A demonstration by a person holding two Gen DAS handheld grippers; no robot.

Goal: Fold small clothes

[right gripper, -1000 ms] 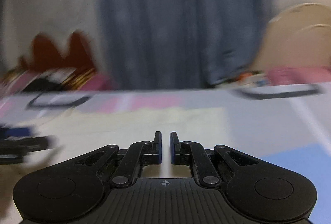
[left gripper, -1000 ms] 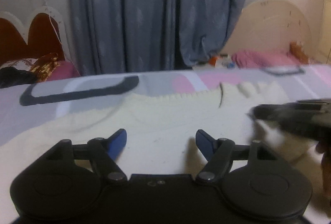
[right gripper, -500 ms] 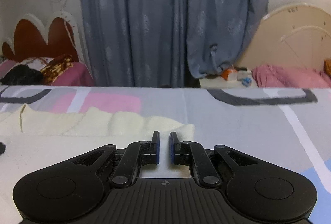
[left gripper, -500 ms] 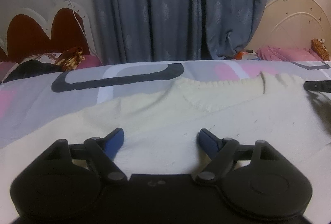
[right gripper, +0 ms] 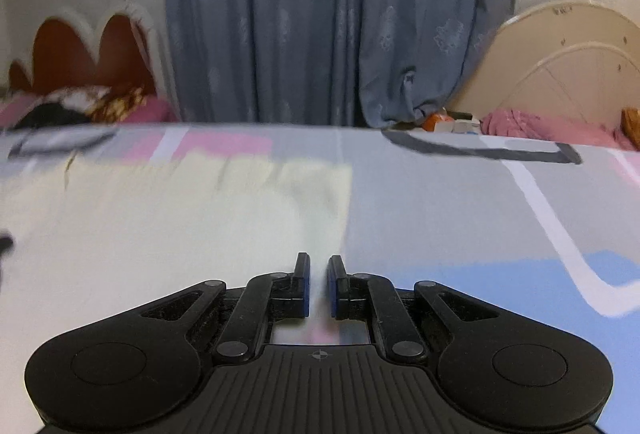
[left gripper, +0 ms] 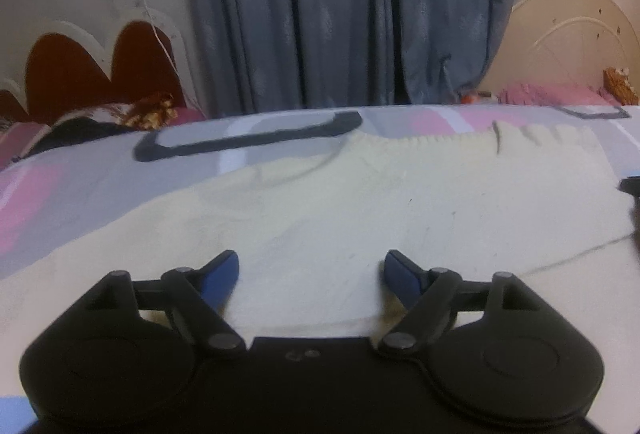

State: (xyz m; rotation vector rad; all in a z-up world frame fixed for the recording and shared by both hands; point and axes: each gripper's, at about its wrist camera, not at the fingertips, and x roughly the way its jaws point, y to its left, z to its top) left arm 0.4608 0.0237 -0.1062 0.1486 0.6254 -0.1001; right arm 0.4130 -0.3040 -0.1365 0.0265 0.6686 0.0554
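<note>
Left wrist view: left gripper (left gripper: pixel 312 270), jaws spread, hovers over the cream sweater (left gripper: pixel 400 201) flat on the bed (left gripper: pixel 80 169), while the nearly clenched, empty right gripper (right gripper: pixel 319 284) has swept rightward to the sweater's right edge, probably seeking a fold grasp.

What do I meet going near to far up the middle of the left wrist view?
Left tool, jaws wide open → cream sweater lying flat → its ribbed neckline → patterned bedsheet → blue-grey curtains.
</note>
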